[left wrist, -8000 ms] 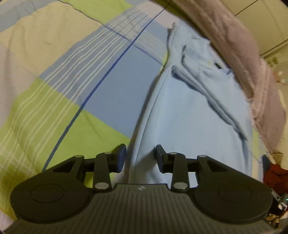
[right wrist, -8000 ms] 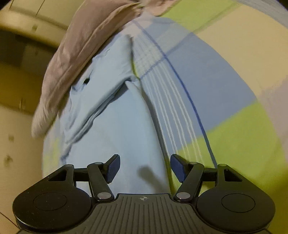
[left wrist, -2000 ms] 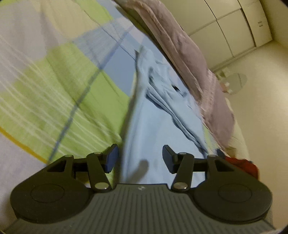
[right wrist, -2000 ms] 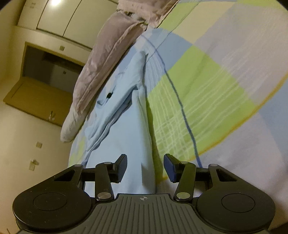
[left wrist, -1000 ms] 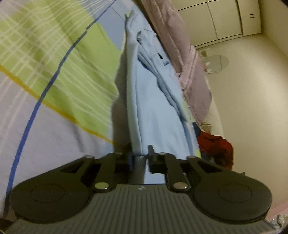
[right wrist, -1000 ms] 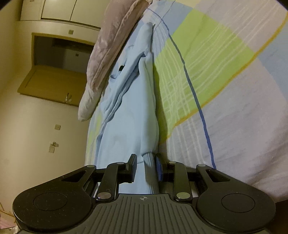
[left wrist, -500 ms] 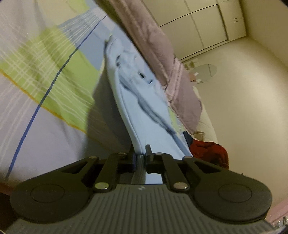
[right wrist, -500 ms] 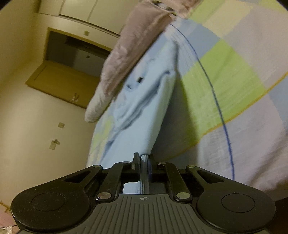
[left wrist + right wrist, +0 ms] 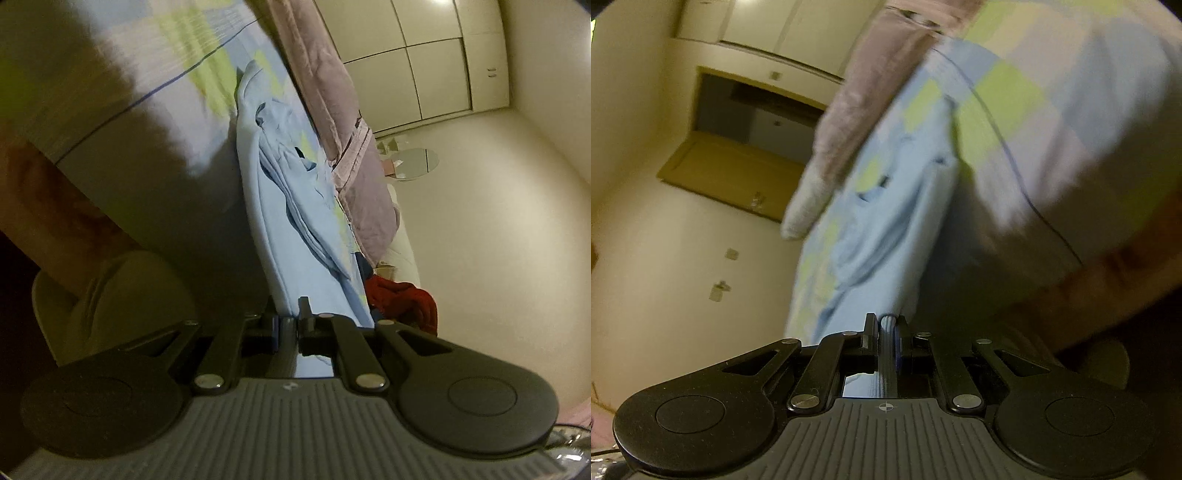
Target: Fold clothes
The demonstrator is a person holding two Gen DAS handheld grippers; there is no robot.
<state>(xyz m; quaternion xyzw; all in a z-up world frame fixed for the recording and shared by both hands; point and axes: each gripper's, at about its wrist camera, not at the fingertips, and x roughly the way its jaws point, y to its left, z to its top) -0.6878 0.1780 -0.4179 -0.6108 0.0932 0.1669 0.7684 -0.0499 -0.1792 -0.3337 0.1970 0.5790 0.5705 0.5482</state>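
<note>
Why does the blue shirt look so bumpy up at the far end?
The light blue garment is bunched into loose wrinkled folds at its far end, not flat. Both the left gripper and right gripper pinch its near hem.

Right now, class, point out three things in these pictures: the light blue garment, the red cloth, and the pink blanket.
light blue garment [image 9: 314,280]: left wrist view, flat panel above the gripper.
red cloth [image 9: 402,295]: left wrist view, middle of the crumpled heap.
pink blanket [image 9: 332,92]: left wrist view, its upper fold.

Light blue garment stretched lengthwise along the bed, near end raised, far part rumpled
</note>
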